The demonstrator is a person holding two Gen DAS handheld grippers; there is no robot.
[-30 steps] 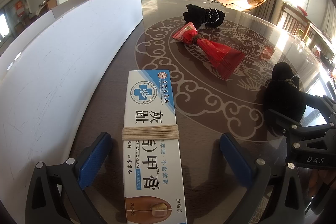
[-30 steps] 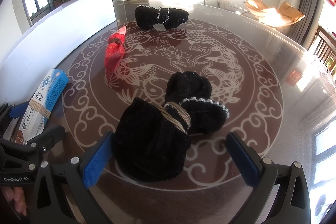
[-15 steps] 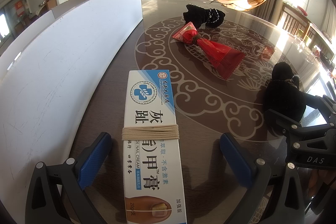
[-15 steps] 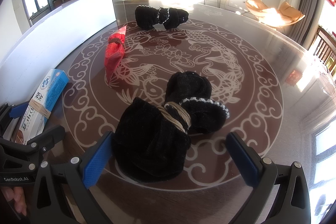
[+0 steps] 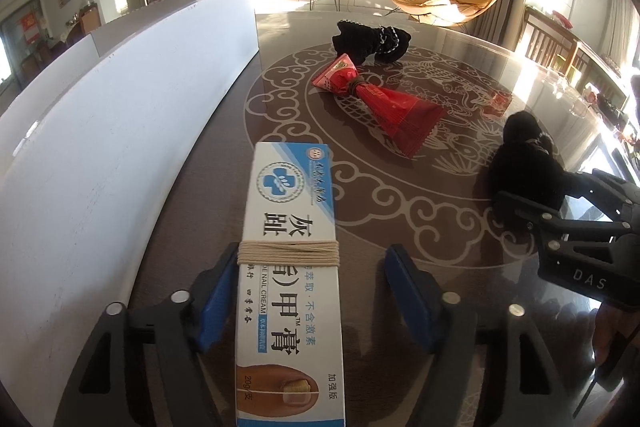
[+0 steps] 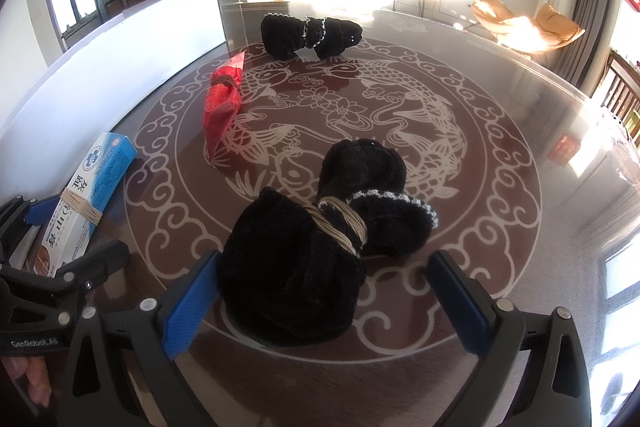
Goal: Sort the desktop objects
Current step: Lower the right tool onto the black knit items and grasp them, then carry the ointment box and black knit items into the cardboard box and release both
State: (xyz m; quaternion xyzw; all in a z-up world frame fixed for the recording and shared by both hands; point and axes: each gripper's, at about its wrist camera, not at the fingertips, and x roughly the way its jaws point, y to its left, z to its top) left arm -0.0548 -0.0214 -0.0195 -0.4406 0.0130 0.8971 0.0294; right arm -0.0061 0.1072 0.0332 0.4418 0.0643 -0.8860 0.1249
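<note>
A: Where does the box point(image 5: 289, 279) lie from the left hand-held gripper point(image 5: 308, 291)?

B: Right between its fingers, flat on the surface point(image 5: 400, 211). Its long axis runs straight away from the camera, in line with the way the fingers point, so they cross its narrow width just below the band of twine.

A: Is it gripped?

B: Not fully, as I read it. The jaws are closing. The left pad looks to be against the box's edge, but bare surface shows between the box and the right pad. The box sits off-centre, toward the left finger.

A: And the right hand-held gripper point(image 6: 324, 301)?

B: Its jaws are closing too, around the near black cloth bundle point(image 6: 292, 267), the one tied with twine. The left pad is at the cloth's edge; the right pad stands clear of it. That bundle's long axis runs at a slant, away and to the right, so the fingers straddle only its near, fatter lobe.

A: Which hand is nearer which thing?

B: The left to the box, which lies beside the white board point(image 5: 120, 131); the right to the near bundle. The red packet point(image 5: 384, 107) and the far black bundle point(image 5: 372, 41) lie well apart from both, farther across the surface.
</note>
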